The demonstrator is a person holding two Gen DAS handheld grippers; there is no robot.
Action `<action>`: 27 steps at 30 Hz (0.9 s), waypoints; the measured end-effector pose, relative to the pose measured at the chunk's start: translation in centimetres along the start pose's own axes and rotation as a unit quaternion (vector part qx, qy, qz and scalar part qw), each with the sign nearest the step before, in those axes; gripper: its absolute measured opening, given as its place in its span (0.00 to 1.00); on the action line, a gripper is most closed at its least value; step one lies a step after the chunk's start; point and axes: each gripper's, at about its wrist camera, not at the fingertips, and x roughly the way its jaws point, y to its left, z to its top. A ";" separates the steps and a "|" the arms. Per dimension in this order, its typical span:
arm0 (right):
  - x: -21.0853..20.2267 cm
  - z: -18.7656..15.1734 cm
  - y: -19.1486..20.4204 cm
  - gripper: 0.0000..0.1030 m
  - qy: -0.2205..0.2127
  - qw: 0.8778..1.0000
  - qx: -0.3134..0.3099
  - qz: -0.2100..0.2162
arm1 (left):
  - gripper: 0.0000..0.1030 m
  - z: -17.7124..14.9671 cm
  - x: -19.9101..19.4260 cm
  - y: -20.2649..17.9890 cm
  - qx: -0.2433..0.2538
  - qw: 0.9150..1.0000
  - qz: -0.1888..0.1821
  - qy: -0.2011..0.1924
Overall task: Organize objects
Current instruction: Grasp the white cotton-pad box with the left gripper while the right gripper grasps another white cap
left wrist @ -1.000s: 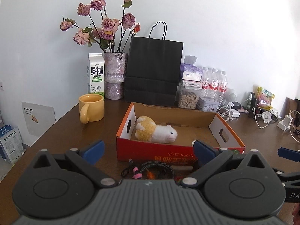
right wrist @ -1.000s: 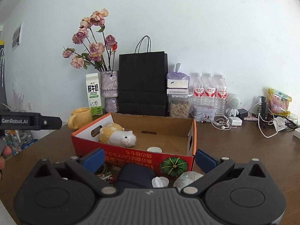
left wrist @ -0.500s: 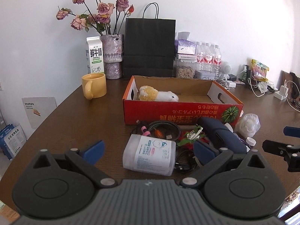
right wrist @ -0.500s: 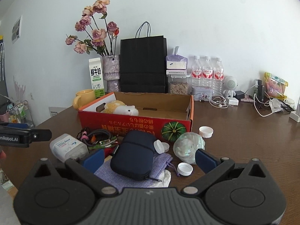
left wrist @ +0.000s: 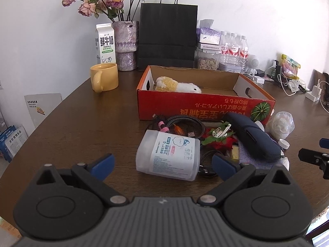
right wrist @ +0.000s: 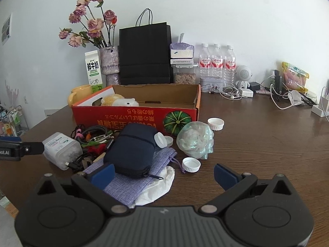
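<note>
Both grippers have pulled back and up over the last second: the views went from tight on the red cardboard box (left wrist: pixel 205 107) to showing the whole clutter pile in front of it. That reads as a reset between picks, with the next target being chosen.

Left gripper (left wrist: pixel 162 163): jaws spread wide, nothing between them, lined up on the cotton swab tub (left wrist: pixel 168 154) lying on its side near the tabletop's front edge.
Right gripper (right wrist: pixel 163 175): jaws spread, empty, hovering over the navy pouch (right wrist: pixel 133 150), which sits on a purple knit bag (right wrist: pixel 131 183).

Box is mid-tabletop and holds only the plush toy (left wrist: pixel 176 85) at its left end, so there is plenty of room.

Still outside, just in front of the box: coiled cables (left wrist: pixel 181 123), the crumpled plastic wrap (right wrist: pixel 195 140), and loose white caps (right wrist: pixel 191 164).

Judgement: task is early, one item in and most of the pile left. The tub is the likely next left-hand grab; it is smooth and rounded, so it could slip.
</note>
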 end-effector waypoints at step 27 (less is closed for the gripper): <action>5.3 0.0 -4.8 0.61 0.034 0.999 0.014 -0.011 | 1.00 0.7 5.3 -0.8 -0.006 0.998 0.025 0.053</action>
